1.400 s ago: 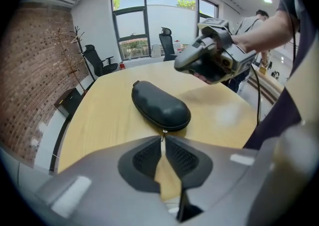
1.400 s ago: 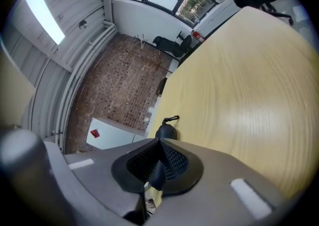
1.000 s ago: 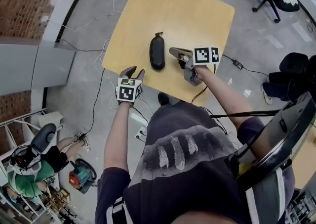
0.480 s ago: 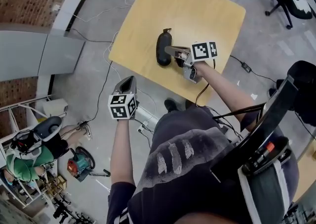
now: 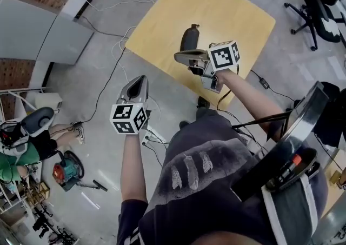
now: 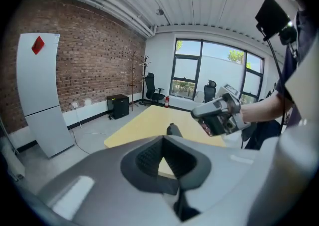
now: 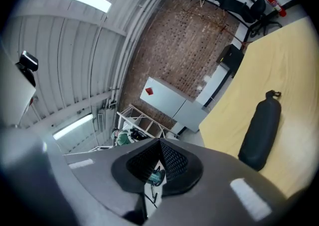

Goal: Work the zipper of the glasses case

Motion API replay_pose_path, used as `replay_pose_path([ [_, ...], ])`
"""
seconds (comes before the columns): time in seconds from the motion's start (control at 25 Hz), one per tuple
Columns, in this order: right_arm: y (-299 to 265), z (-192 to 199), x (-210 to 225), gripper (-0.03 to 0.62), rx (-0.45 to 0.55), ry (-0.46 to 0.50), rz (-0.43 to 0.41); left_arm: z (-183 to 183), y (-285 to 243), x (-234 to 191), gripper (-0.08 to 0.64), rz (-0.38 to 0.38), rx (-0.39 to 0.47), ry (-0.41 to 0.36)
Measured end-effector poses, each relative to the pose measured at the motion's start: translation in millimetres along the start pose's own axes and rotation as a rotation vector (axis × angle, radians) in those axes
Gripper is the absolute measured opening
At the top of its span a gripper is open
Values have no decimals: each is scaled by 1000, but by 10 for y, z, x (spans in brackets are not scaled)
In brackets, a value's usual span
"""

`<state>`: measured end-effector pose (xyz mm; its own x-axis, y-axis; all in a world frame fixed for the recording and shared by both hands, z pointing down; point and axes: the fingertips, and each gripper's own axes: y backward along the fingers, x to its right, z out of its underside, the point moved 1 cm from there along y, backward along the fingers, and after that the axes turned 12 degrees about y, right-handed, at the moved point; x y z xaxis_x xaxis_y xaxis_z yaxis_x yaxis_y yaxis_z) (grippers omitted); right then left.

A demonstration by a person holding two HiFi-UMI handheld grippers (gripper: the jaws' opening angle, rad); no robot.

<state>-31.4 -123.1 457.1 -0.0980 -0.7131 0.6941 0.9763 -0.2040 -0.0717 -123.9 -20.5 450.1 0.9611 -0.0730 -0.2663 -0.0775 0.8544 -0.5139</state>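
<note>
The left gripper is held over the floor, off the near left edge of the table, and its jaws are seen pressed together with nothing between them. In the left gripper view the same gripper is shown closed, with only a small triangular gap left behind the tips, through which a patch of the table is seen.

The right gripper is held above the near part of the table, and its jaws are likewise closed on nothing. In the right gripper view, only the background of the room is seen through the gap above the closed tips of this gripper.

The glasses case, dark and elongated, is laid flat on the yellow table, with a small pull loop at its far end. In the head view, the right gripper's tips are seen just beside the near end of the case; whether it is touched cannot be told there. In the right gripper view the case is shown off to the right of the jaws, apart from them. The case is also seen from the left gripper, well away, with the right gripper held near it.

A black office chair is seen on the floor beyond the table.
</note>
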Motion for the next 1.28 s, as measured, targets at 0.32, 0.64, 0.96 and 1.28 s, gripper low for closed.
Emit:
replay_pose_path([
  [0.32,-148,549,-971,2,-109,145,-23,316,878,134,0,43,129,19],
  [0.64,-180,877,-1655,2,-73,219,6,465,1413,222,0,34,152,-23],
  [0.96,140,960,-2100,2,-58,294,-31,527,1527,932,0,48,137,-212],
  [1.28,1153,993,-2328,2,-14,323,-163,586,1419,2016,0,21,196,-96],
])
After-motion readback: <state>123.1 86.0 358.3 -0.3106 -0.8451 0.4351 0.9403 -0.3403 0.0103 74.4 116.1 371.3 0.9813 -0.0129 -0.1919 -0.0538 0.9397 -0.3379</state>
